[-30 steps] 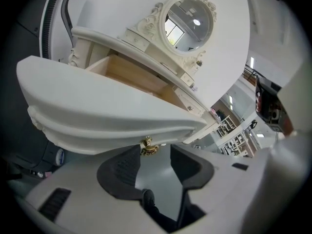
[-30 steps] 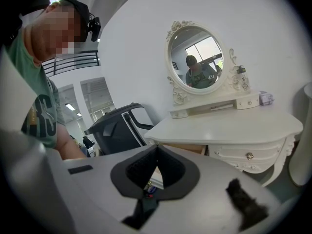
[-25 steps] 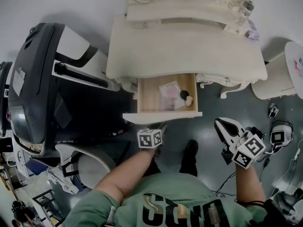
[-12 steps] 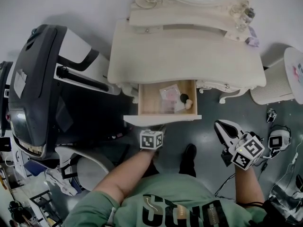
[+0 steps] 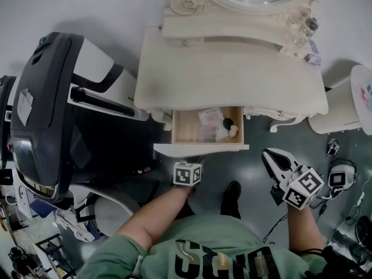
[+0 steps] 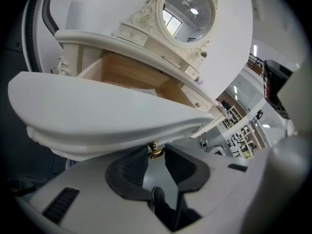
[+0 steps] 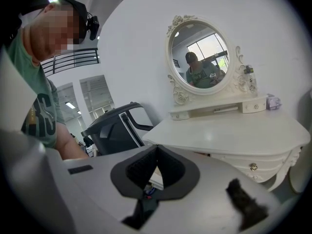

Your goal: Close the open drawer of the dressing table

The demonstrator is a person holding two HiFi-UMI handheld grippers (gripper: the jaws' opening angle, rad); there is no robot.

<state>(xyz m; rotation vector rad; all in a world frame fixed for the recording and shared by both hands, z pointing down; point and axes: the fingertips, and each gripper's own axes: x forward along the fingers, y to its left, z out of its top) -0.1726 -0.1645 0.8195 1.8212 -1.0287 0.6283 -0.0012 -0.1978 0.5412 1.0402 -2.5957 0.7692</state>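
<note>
Open drawer with the left gripper on its knob
The drawer sticks partly out from under the top of the dressing table, small items lying at its right side. The left gripper's jaws have just been closing and now pinch the small brass knob under the drawer front. The right gripper hangs off to the right above the floor, jaws closed on nothing

No text reads in full. Large dark letters on the green shirt, bottom centre of the head view, are cut off by the frame edge and stay illegible.
</note>
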